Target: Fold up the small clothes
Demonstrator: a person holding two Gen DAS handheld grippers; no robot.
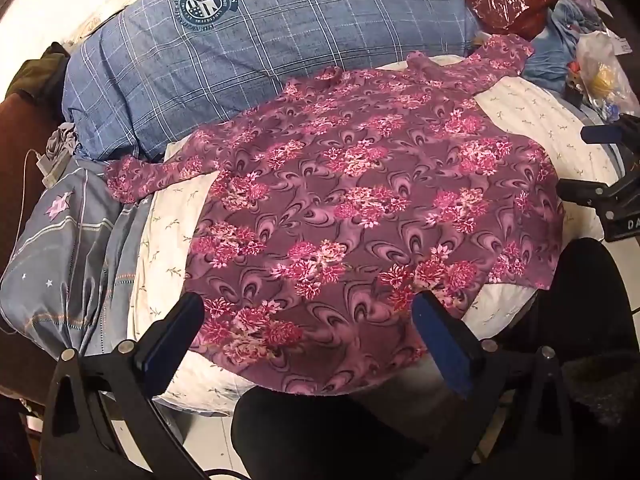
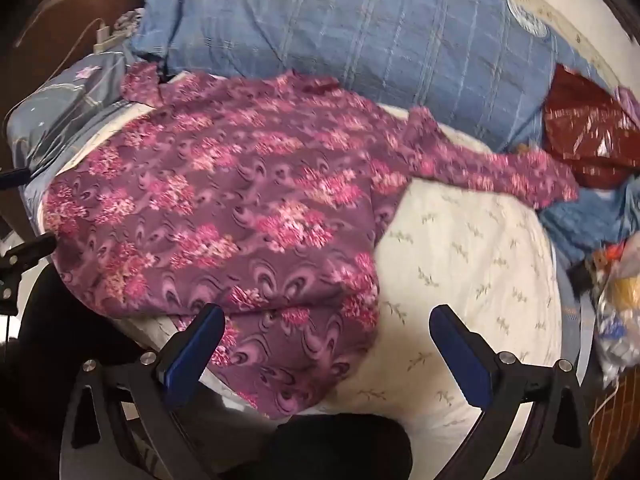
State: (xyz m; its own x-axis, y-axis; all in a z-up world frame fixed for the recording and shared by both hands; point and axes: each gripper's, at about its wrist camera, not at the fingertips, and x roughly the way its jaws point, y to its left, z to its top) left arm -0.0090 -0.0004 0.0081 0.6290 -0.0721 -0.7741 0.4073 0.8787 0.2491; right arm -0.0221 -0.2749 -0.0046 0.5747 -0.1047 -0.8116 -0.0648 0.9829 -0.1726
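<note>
A purple top with pink flowers (image 1: 360,208) lies spread flat on a white sheet (image 1: 168,240), both sleeves stretched out to the sides. My left gripper (image 1: 308,316) hovers open above its near hem, nothing between the blue pads (image 1: 172,340). In the right wrist view the same top (image 2: 224,216) fills the left half, one sleeve (image 2: 500,172) reaching right. My right gripper (image 2: 326,328) stands open over the hem's right corner and holds nothing. The right gripper also shows at the far right edge of the left wrist view (image 1: 612,168).
A blue checked pillow (image 1: 256,40) lies behind the top. A grey-blue quilt (image 1: 68,248) is bunched at the left. A dark red plastic bag (image 1: 504,0) and a clutter of bags (image 2: 616,300) sit at the right. Dark-clad legs (image 1: 320,432) stand at the bed's near edge.
</note>
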